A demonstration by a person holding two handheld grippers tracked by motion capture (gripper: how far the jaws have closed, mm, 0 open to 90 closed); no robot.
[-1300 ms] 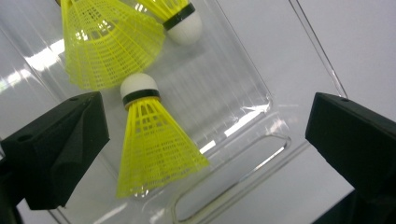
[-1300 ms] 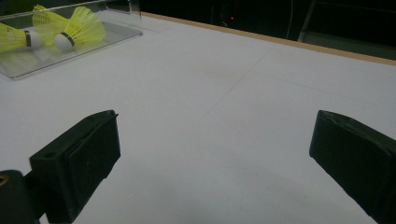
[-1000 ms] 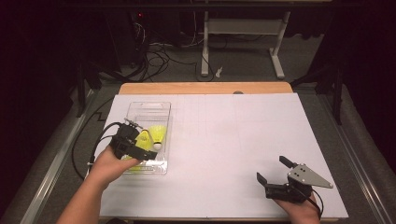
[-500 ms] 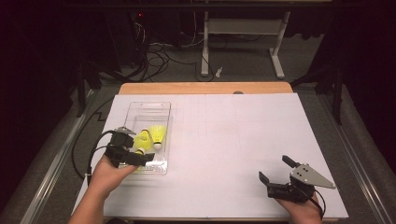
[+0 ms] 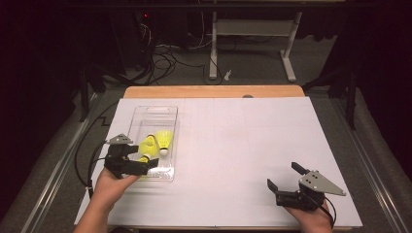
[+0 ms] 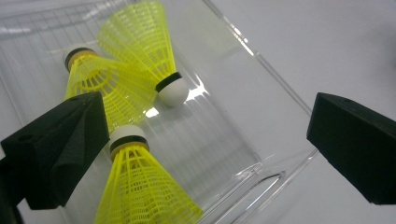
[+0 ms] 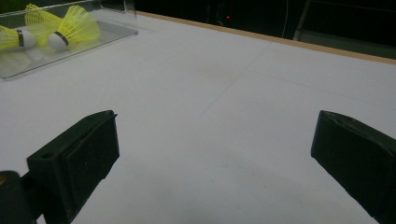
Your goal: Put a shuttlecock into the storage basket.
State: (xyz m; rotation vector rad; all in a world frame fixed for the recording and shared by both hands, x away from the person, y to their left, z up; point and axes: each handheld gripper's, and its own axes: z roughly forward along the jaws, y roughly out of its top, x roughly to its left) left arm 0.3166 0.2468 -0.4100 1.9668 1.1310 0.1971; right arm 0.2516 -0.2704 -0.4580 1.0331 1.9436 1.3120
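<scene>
Three yellow shuttlecocks lie in a clear plastic tray (image 5: pixel 167 112) at the table's left. In the left gripper view one shuttlecock (image 6: pixel 140 42) lies farthest, a second (image 6: pixel 100 86) to its left, and a third (image 6: pixel 140 186) lies nearest, beside the left jaw. My left gripper (image 6: pixel 205 140) is open over the tray's near end (image 5: pixel 141 159), gripping nothing. My right gripper (image 5: pixel 283 175) rests open near the table's front right, with bare white surface between its jaws (image 7: pixel 215 154). The tray (image 7: pixel 93 35) and two shuttlecocks (image 7: pixel 77 25) sit far off at the upper left of the right gripper view.
White paper (image 5: pixel 243 141) covers the table, with a wooden strip (image 5: pixel 214 91) along the far edge. Cables trail off the left side from the left gripper. A desk frame (image 5: pixel 252 43) and wires stand on the dark floor beyond.
My left gripper has drawn back slightly toward the tray's near end. The right gripper has stayed where it was.
</scene>
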